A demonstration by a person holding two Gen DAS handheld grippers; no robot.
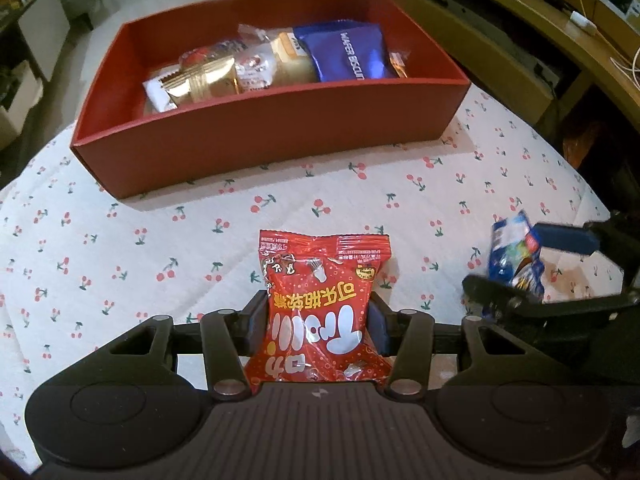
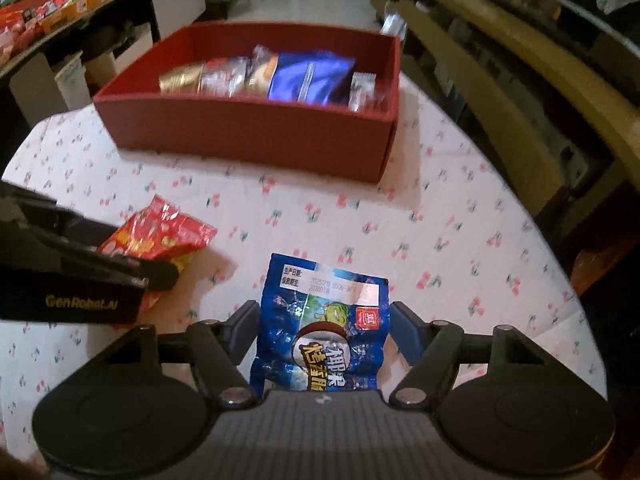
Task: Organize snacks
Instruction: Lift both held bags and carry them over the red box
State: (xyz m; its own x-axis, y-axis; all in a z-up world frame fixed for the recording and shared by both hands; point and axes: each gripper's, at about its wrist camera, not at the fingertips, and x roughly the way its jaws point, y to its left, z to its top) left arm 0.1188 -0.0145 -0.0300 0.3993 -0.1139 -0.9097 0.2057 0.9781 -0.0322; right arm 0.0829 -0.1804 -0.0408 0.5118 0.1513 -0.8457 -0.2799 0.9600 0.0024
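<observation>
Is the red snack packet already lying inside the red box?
No, the red snack packet sits between the left tongs, in front of the red box.

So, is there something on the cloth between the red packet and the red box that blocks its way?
Nothing visible does. Between the red packet, held in the left gripper, and the red box lies only bare cherry-print cloth.
</observation>
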